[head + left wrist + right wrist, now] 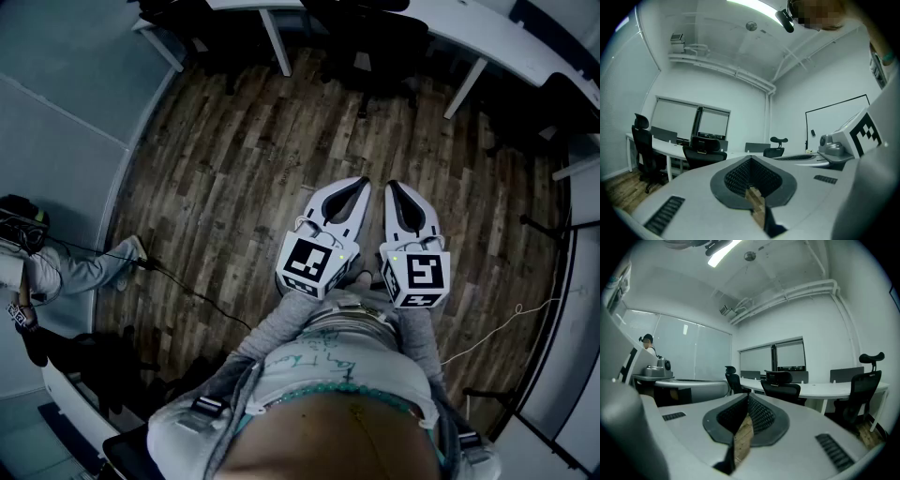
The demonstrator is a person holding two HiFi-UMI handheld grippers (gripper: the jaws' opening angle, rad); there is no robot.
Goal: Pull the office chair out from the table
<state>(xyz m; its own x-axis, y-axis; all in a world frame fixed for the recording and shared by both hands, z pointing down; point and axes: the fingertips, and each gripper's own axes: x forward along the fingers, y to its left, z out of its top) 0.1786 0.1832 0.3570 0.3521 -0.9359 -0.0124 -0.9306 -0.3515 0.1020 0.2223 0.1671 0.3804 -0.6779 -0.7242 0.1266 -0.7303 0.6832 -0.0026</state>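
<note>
Closest in, the person's grey knit sleeves [281, 326] hold both grippers tight against the body, probably a ready pose before any reach. Left gripper [357, 186] and right gripper [393, 186] sit side by side, smooth white shells tapering to dark ribbed pads. Each pair of jaws is pressed together on nothing. Well ahead, across the dark wood-plank floor [234, 169], the black office chair [375, 61] stands tucked at the near edge of the curved white table [450, 28], untouched.

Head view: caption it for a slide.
Left gripper and right gripper, shut and empty, side by side above wood floor, facing office chair at table.
</note>
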